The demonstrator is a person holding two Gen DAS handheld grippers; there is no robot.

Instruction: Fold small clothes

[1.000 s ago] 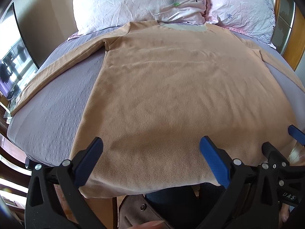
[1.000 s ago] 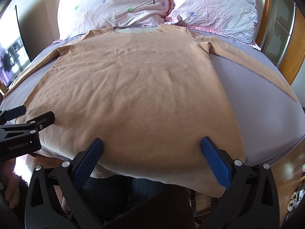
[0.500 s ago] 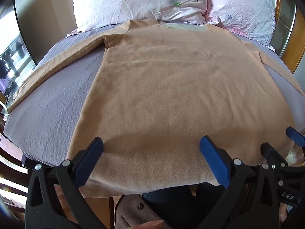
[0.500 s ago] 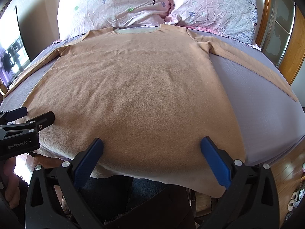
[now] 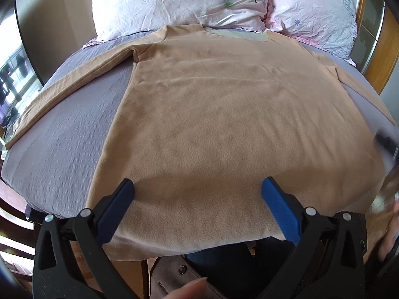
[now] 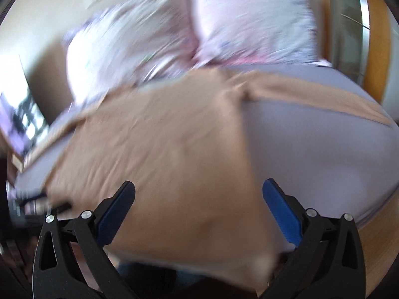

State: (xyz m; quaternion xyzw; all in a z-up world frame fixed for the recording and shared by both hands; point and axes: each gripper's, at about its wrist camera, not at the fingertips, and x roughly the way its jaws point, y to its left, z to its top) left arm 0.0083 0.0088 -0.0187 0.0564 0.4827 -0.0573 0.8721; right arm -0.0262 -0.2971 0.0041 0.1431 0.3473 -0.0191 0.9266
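A tan long-sleeved shirt [image 5: 224, 124] lies spread flat on a grey-sheeted bed [image 5: 62, 149], collar toward the pillows, both sleeves stretched out sideways. Its hem hangs over the near edge of the bed. My left gripper [image 5: 197, 194] is open and empty, hovering over the hem near the shirt's left side. My right gripper [image 6: 198, 194] is open and empty over the shirt's [image 6: 162, 149] right side near the hem; its view is heavily blurred. The right sleeve [image 6: 324, 94] runs off to the right.
Two floral pillows [image 5: 179, 2] lean at the head of the bed. A wooden frame [image 5: 384, 49] stands at the right. A window [image 5: 10, 84] is at the left. The person's legs and a brown bag [image 5: 174, 274] are below the near bed edge.
The right gripper has swung quickly to the right and upward, blurring its view. The left gripper has edged slightly forward over the hem. Both stay open.
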